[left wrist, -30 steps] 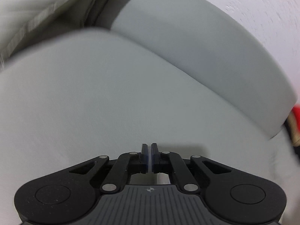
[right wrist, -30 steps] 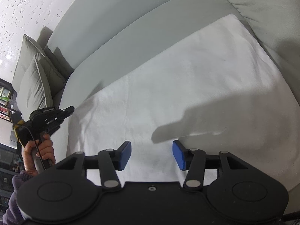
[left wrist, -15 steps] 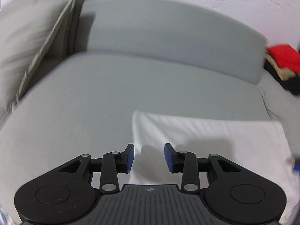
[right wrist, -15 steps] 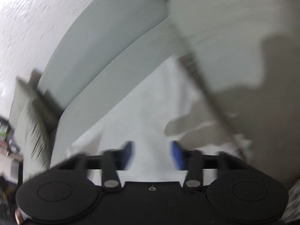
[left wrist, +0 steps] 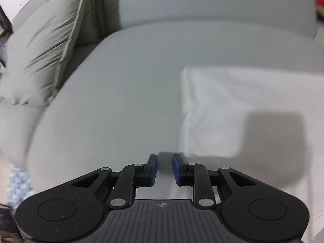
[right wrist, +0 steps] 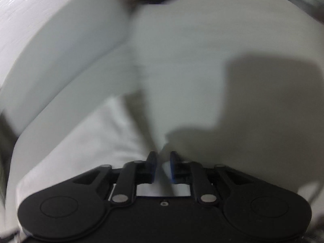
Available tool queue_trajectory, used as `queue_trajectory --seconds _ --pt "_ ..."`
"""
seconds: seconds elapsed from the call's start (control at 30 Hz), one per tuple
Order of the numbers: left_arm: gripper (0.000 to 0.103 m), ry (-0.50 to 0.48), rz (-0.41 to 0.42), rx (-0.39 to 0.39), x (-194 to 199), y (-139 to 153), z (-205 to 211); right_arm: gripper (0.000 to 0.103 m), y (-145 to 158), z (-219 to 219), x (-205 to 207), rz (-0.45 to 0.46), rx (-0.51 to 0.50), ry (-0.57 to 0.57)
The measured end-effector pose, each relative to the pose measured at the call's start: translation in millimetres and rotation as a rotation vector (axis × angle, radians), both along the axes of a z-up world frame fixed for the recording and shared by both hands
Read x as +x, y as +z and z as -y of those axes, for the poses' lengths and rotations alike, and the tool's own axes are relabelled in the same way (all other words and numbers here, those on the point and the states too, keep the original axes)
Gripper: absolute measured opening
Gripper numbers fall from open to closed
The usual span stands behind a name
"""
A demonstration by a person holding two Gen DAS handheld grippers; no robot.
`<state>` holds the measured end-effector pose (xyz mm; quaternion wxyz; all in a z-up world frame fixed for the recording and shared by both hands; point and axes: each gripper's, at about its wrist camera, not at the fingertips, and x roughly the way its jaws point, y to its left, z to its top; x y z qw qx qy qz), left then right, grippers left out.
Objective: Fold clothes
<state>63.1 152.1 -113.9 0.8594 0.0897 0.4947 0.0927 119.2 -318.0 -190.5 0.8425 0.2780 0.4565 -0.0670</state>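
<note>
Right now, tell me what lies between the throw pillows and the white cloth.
Only bare grey sofa seat lies between the throw pillows and the white cloth, as the left wrist view shows.

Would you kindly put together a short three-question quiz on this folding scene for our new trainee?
1. True or false: the left gripper has its fingers apart, near the left edge of the white cloth.
2. Multiple choice: in the left wrist view, the cushion sits at (A) upper left, (B) lower right, (C) dead centre.
3. Fill in: the right gripper has white ____ between its fingers.

Key: 1 true. 2 A. 3 cloth; the view is blurred, so whether the fingers already pinch it cannot be told.
</note>
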Motion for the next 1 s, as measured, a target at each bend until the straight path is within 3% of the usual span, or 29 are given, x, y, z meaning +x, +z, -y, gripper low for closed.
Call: queue_trajectory --seconds 0.1,0.17,0.23,0.4,0.57,0.63,0.73,0.8,0.87,0.9,0.97,1.0 --pt "0.024 0.019 0.022 -0.025 -9 4 -7 0.000 9 11 -9 -0.018 0.050 -0.017" --pt "0.024 0.038 0.052 -0.038 -20 10 -11 0.011 25 10 -17 0.015 0.032 -0.011" --pt "0.024 0.051 0.095 -0.066 -32 17 -13 0.029 39 10 -29 0.056 0.038 -0.001" --pt "0.024 0.033 0.199 -0.154 -58 32 -9 0.030 53 12 -58 0.094 0.095 0.038" --pt "0.024 -0.068 0.261 -0.285 -45 37 23 0.031 48 -4 -57 0.087 0.188 0.099" --pt "0.025 -0.131 0.231 -0.308 -33 31 41 0.030 40 -19 -51 0.079 0.223 0.144" --pt "0.026 -0.150 0.087 -0.261 -20 16 56 0.030 26 -36 -41 0.019 0.256 0.179" --pt "0.028 -0.112 0.030 -0.183 -26 10 49 0.020 26 -40 -45 -0.008 0.178 0.185" --pt "0.028 -0.073 0.011 -0.140 -37 7 32 0.018 31 -36 -49 -0.044 0.063 0.180" --pt "0.028 -0.042 -0.002 -0.138 -41 8 21 0.018 32 -31 -52 -0.048 0.029 0.177" --pt "0.031 0.023 -0.014 -0.107 -44 9 5 0.029 28 -19 -55 -0.099 -0.049 0.140" --pt "0.034 0.039 -0.008 -0.119 -45 12 0 0.018 26 -11 -56 -0.102 -0.037 0.132"
